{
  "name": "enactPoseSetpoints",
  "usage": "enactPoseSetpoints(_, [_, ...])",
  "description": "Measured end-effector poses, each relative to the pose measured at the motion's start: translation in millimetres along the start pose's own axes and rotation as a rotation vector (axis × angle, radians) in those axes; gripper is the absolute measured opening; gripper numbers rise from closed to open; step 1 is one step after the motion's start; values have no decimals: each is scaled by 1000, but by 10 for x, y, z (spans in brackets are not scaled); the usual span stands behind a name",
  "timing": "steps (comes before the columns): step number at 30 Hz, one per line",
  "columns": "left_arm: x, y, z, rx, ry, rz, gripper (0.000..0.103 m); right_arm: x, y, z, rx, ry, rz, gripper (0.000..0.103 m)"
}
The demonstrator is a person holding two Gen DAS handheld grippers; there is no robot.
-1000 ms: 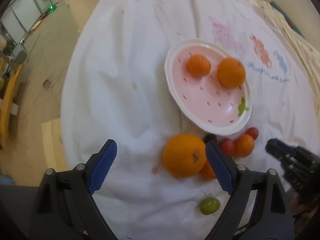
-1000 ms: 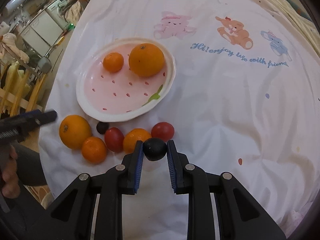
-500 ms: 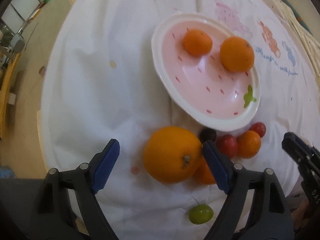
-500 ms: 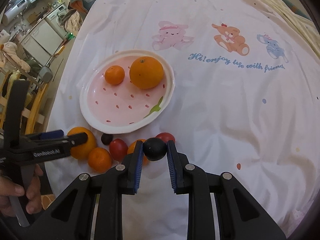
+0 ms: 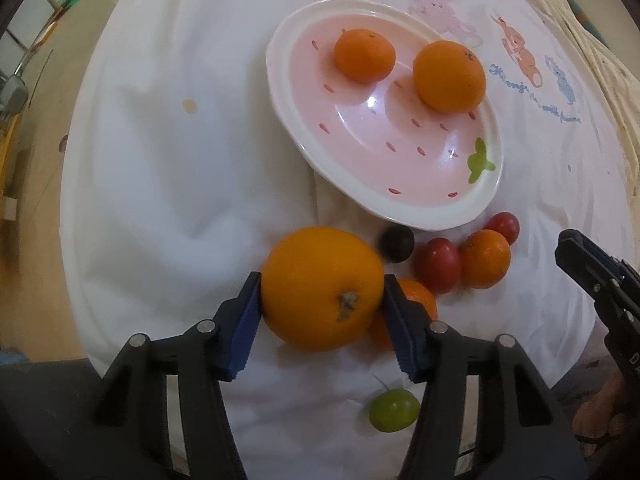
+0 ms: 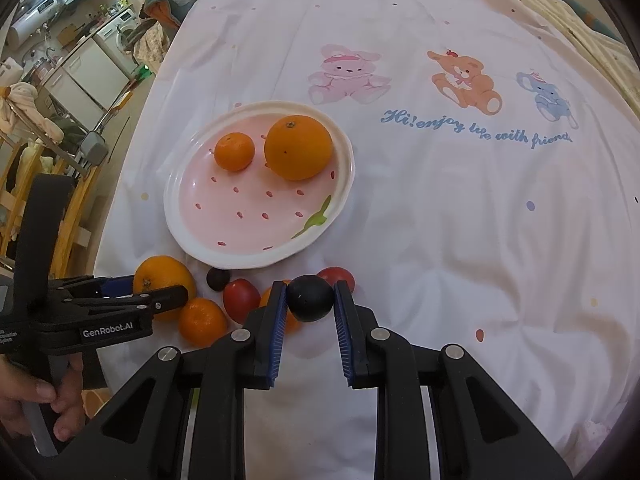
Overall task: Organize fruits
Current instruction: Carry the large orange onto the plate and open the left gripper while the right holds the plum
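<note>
White cloth printed with cartoon bears covers the table, with a cluttered kitchen corner behind it at the upper left. On the cloth sits a pink plate speckled like a strawberry, and only two fruits lie in it: a small mandarin and a bigger orange, just beside each other at its far side. Everything else is off the plate, bunched on the cloth against its near rim. The left tongs are closing around a big orange, which sits between the blue pads, both of them at its skin; it appears to rest on the cloth, not yet lifted. The right tongs are clenched on a dark plum, held above the pile. Left loose are another dark plum, two tomatoes, two small mandarins and a green grape lying apart, nearest the left tongs. By this reading the sorting is in its early part: two fruits placed, two in hand or nearly so, and about six waiting.
</note>
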State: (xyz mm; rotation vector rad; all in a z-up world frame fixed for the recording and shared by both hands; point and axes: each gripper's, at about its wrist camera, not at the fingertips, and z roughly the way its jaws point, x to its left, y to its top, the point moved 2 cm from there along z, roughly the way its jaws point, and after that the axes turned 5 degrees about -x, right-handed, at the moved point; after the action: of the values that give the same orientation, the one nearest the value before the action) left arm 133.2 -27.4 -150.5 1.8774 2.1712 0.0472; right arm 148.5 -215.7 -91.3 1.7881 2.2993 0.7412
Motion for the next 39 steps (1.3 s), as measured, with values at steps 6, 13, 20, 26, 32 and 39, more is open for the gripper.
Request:
enactPoseSetpoints(6, [130,-41,-262,-42,-29,2,53,-31,-3,-56,-16,13,21,25])
enactPoseSetpoints(13, [242,71,-629,-118,-62,-16,52,-58,51,-185,-69,51,44,25])
enactPoseSetpoints(20, [259,357,-729,-125,-55,-28,53,-37,178,-263,-120,100,53,25])
enactPoseSetpoints(26, [169,660,-602,-105,-35,-16,53,-60,356,-277,-153,108,51,25])
enactPoseSetpoints(32, [68,901,-331,-59,-30,-18,53,-167,476,-166,-136,113,97,25])
enactPoseSetpoints(39, [-33,987,69,4,-21,7,53,-215,489,-69,-108,103,107,25])
